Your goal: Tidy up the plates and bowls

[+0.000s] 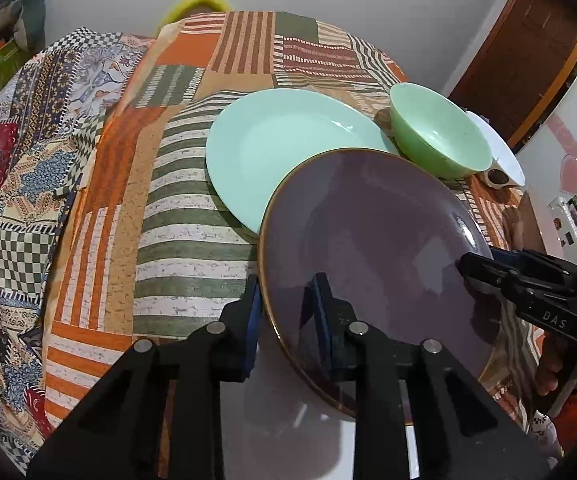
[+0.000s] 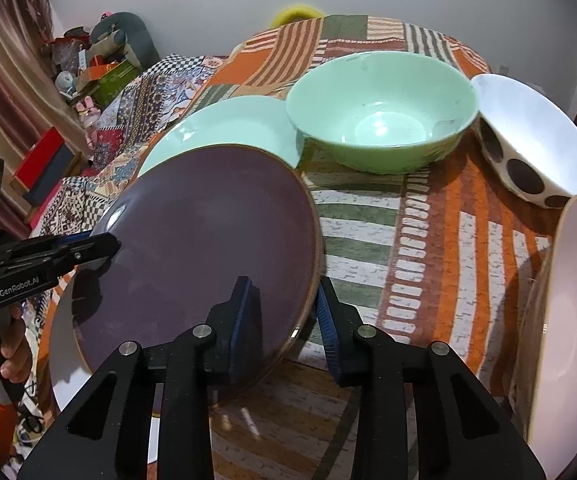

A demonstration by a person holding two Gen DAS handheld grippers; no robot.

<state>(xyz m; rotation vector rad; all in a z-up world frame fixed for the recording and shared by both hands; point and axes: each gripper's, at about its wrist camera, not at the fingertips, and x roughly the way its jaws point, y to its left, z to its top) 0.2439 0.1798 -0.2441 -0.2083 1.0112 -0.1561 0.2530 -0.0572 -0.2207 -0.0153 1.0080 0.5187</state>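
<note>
Slippage is the main risk: the purple plate [image 2: 204, 240], tilted above the desk [image 1: 192, 240] over the mint plate [image 1: 280, 148], is pinched only at its rim by left claw [image 1: 288, 320] and right claw [image 2: 286, 312], so uneven lifting could drop it.

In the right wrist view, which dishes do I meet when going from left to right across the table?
Purple plate → green bowl → spotted bowl → pink bowl. The mint plate is left out because the purple plate overlaps it.
</note>
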